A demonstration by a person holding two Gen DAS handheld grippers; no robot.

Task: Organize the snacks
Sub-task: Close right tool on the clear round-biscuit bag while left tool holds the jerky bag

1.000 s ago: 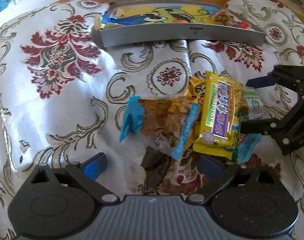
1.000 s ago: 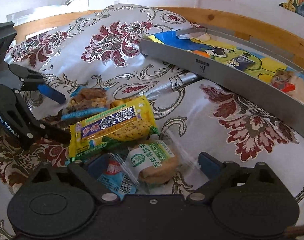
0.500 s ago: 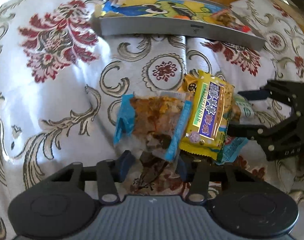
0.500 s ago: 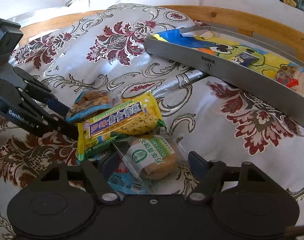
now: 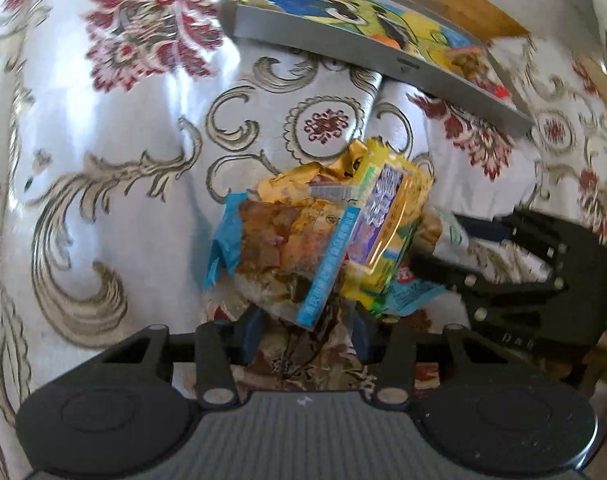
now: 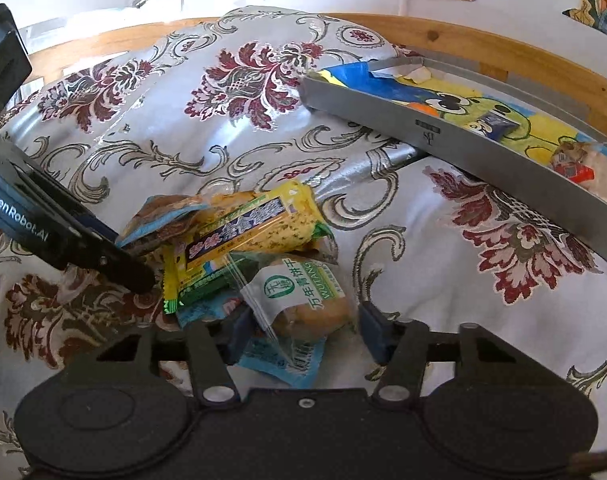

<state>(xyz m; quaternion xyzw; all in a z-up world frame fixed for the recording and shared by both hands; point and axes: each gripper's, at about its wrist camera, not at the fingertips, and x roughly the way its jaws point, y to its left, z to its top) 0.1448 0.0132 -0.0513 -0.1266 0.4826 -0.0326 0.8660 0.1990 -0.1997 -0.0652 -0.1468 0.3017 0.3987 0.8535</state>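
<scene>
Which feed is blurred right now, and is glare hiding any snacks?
Left wrist view: motion-smeared, worst at the tray and edges. Right wrist view: sharp; sheen on the tablecloth, a little on the clear pastry wrapper, labels still readable.

My left gripper (image 5: pixel 305 330): black linkage arms w/ silver pivot screws, blue finger pads (image 5: pixel 250 334), ribbed grey housing btwn two round black discs. My right gripper (image 6: pixel 303 330): same build, but smooth black centre plate w/ one small screw. White "GenRobot.AI" lettering on the left unit's side, seen from right cam.
</scene>
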